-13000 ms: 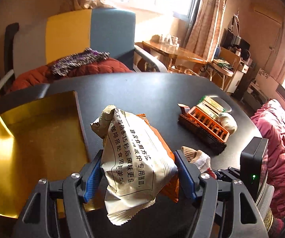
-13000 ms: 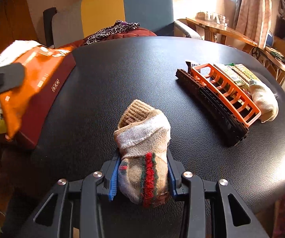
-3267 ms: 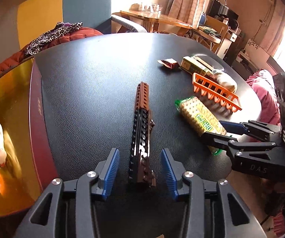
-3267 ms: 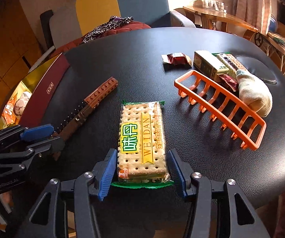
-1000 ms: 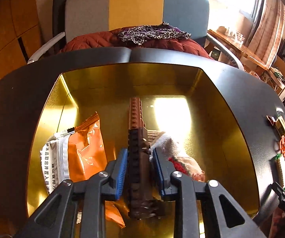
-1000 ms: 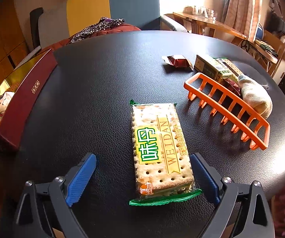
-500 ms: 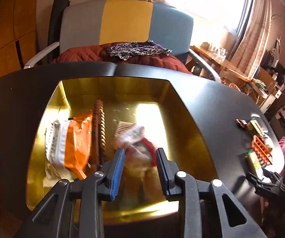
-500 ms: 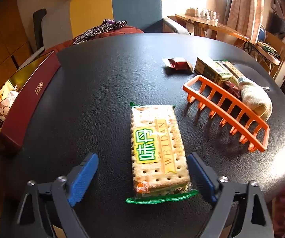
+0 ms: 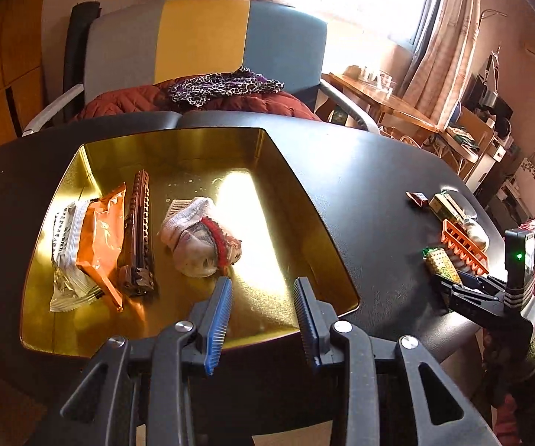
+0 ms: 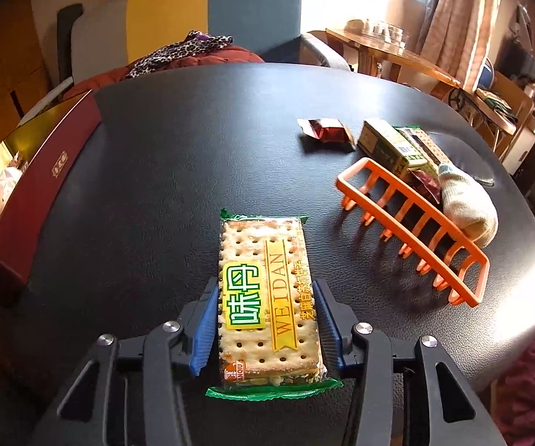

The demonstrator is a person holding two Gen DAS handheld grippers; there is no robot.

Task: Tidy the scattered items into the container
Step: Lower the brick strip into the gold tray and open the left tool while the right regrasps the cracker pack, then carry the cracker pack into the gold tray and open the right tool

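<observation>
Left gripper: mine (image 9: 263, 310) hangs with its jaws apart and nothing between them, over the near rim of the gold container (image 9: 326, 245).
Right gripper: mine (image 10: 265, 325) has its blue pads pressed to both long sides of the cracker packet (image 10: 265, 297), which lies flat on the black table (image 10: 193, 156).
Inside the container: the orange snack bag (image 9: 89, 245) on the left, the brown brick strip (image 9: 139, 230) beside it, the rolled sock (image 9: 198, 238) in the middle; the right half of the floor is bare.
Room on the table: a wide bare stretch lies between the packet and the container's red side wall (image 10: 44, 182).
Farther right: the orange rack (image 10: 412, 230) stands near the packet but apart from it; behind it are a pale sock (image 10: 468, 204), a green box (image 10: 390, 146) and a red wrapper (image 10: 326, 130).
Hard to see: sun glare washes out part of the container floor; what sits between box and sock is partly covered.
Changed: a second ago my left jaws clamped the brick strip, and now it lies in the container; my right jaws were spread wide around the packet and have now closed on it.
</observation>
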